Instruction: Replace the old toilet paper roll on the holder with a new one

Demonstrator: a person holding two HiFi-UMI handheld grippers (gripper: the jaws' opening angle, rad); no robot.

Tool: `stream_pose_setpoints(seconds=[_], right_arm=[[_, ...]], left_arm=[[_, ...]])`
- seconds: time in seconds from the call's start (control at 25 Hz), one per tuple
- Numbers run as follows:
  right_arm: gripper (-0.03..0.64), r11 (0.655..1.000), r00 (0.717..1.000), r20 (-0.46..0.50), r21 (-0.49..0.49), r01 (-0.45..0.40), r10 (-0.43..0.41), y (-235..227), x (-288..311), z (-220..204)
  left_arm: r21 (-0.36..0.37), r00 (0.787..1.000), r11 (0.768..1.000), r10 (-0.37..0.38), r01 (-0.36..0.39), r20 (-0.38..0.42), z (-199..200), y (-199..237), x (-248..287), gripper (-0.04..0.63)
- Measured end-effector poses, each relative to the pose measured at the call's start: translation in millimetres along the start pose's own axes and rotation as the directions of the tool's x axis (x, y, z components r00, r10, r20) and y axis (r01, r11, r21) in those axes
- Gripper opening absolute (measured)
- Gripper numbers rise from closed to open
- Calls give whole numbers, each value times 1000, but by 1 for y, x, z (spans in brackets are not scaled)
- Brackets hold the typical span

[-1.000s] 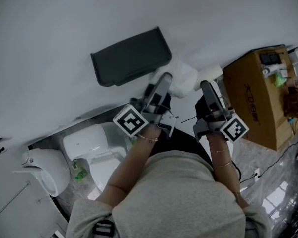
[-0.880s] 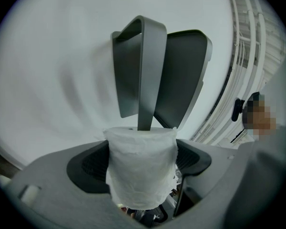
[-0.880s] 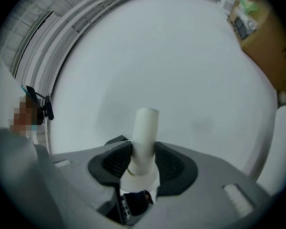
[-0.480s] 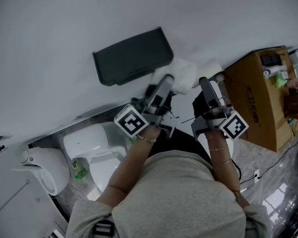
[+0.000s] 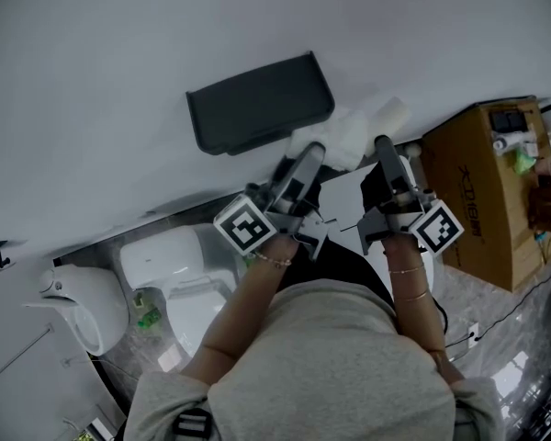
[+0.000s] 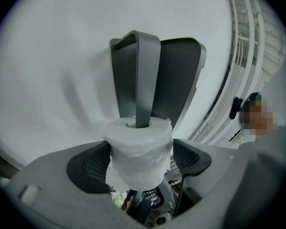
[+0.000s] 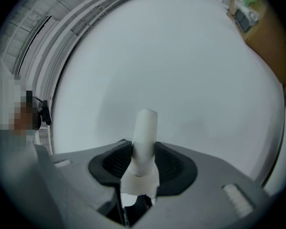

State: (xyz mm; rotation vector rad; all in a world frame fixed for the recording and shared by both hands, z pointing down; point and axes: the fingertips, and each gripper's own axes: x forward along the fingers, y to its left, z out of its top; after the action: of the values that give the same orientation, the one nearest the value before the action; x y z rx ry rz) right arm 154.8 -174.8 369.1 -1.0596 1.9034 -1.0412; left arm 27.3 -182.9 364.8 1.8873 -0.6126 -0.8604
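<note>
White wall (image 5: pixel 119 53) behind holder (image 5: pixel 257 104), roll (image 6: pixel 139 149), core (image 7: pixel 145 132)

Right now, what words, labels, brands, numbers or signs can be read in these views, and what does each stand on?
Cardboard box, side face: one line of dark print, too blurred to read.
Left gripper's cube and right gripper's cube: black-and-white square markers, no letters or numbers.
Nothing else in the head view or either gripper view carries legible text.
</note>
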Motion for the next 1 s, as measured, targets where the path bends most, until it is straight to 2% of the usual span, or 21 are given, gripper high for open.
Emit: stream_pose_setpoints(seconds=[0.24,0.52,0.64,0.8,1.0], right_arm=[[155,1000,1000,-12,0,-14,14,10,20,-23],[153,999,999,-26,11,-47,47,17,25,-23],[153,998,997,-38,13,-63,63,20,26,-25],[153,996,995,-57,33,-79,80,22,31,-29],[153,994,991,-84,46,-98,101,24,36,-33]], left_arm=[[-11,1000,1000,-2,2,27,24,3,-23,402],[25,999,1000,14,-14,32,22,-4,-31,397],[61,999,998,23,-24,29,21,-7,-36,397],[149,997,986,64,-68,34,25,-6,-42,399],[161,995,983,79,-88,58,29,-7,-46,399]])
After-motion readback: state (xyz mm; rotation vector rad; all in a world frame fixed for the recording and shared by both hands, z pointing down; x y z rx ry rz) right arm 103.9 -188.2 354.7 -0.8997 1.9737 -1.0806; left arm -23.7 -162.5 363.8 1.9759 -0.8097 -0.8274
